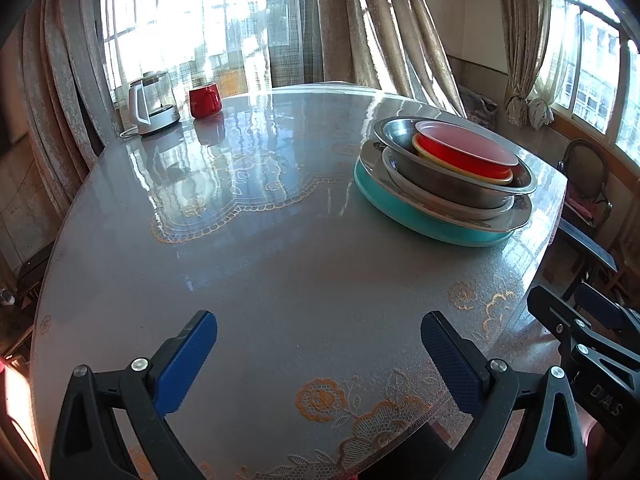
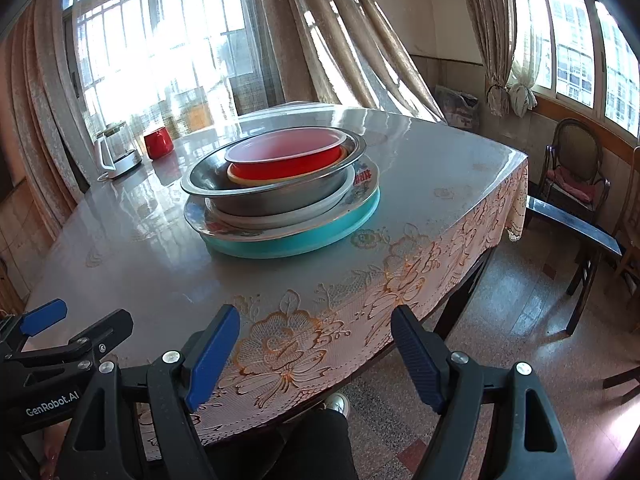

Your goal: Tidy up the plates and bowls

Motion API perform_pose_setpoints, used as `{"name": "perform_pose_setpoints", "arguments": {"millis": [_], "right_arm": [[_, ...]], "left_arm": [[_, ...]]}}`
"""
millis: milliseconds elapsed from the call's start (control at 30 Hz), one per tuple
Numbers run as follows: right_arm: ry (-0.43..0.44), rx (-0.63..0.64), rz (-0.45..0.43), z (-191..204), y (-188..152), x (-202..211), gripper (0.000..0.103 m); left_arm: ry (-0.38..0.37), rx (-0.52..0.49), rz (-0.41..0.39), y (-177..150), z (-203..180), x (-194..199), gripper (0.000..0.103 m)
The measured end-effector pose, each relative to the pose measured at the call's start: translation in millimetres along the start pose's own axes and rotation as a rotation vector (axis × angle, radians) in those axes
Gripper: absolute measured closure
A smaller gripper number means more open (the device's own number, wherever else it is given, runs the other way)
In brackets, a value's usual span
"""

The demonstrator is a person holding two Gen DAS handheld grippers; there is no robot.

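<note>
A glossy lace-covered table (image 1: 280,280) stands before curtained windows, a kettle (image 1: 152,104) and red mug (image 1: 205,100) at its far left. Right of them a teal plate (image 2: 296,244) carries a patterned plate (image 2: 360,192), steel bowl (image 2: 276,192) and red bowl (image 2: 286,160). Left gripper (image 1: 319,354) and right gripper (image 2: 316,354) hover wide open, empty

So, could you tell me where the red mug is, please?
The red mug stands at the table's far left, right of the kettle, well apart from the dish stack.
</note>
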State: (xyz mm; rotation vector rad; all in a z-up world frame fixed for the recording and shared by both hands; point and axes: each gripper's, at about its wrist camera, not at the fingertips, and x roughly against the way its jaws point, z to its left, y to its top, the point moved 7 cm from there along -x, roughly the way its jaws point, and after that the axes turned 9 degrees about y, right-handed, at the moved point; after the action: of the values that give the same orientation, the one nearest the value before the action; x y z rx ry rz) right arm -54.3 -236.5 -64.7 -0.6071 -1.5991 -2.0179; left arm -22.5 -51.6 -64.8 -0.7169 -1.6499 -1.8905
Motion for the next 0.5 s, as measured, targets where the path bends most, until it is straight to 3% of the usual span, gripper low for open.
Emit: {"name": "perform_pose_setpoints", "arguments": {"millis": [500], "right_arm": [[0.002, 0.003, 0.0, 0, 2, -1, 0.024]], "left_arm": [[-0.032, -0.018, -0.018, 1, -12, 6, 0.001]]}}
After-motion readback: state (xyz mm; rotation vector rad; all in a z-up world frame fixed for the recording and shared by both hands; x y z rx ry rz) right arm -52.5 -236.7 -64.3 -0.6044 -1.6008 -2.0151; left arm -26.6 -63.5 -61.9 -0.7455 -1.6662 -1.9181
